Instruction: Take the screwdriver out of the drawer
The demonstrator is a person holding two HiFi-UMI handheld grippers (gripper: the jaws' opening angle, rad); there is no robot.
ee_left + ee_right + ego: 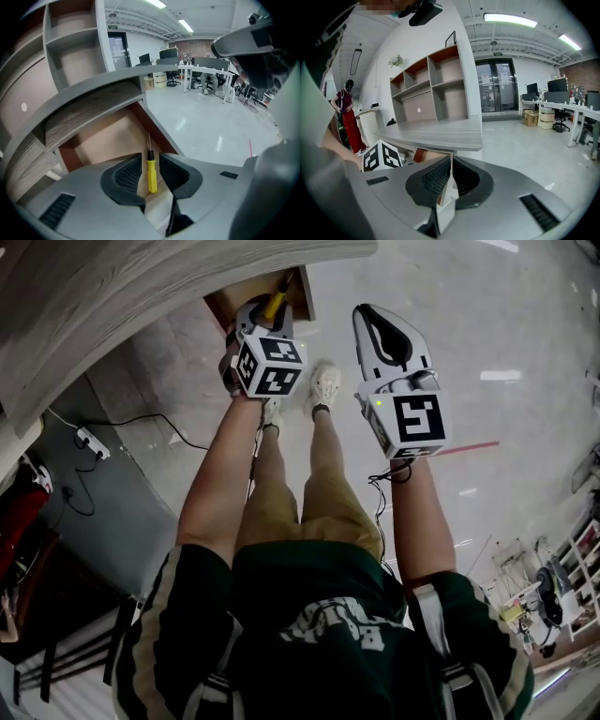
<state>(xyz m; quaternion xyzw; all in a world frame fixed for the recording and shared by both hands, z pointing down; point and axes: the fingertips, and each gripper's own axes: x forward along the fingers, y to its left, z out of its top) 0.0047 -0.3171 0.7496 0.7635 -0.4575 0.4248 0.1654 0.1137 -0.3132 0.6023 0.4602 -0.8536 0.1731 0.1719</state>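
A yellow-handled screwdriver [152,176] lies in the open wooden drawer [105,136] under the grey desk top [89,105], its thin shaft pointing away. My left gripper [150,161] is open, tilted down into the drawer; the handle sits between the black pads [129,176] with a gap on each side. In the head view the left gripper [265,311] hangs over the drawer [225,304] with the screwdriver [277,304] at its tip. My right gripper [367,315] is held over the floor to the right, its jaws shut and empty, as in its own view [451,171].
The grey desk top [141,296] overhangs the drawer. A shelf unit [436,84] stands on the desk. A power strip [91,442] with cables lies on the floor at left. The person's shoes [325,385] stand below the grippers. Someone in red [347,117] stands behind the desk.
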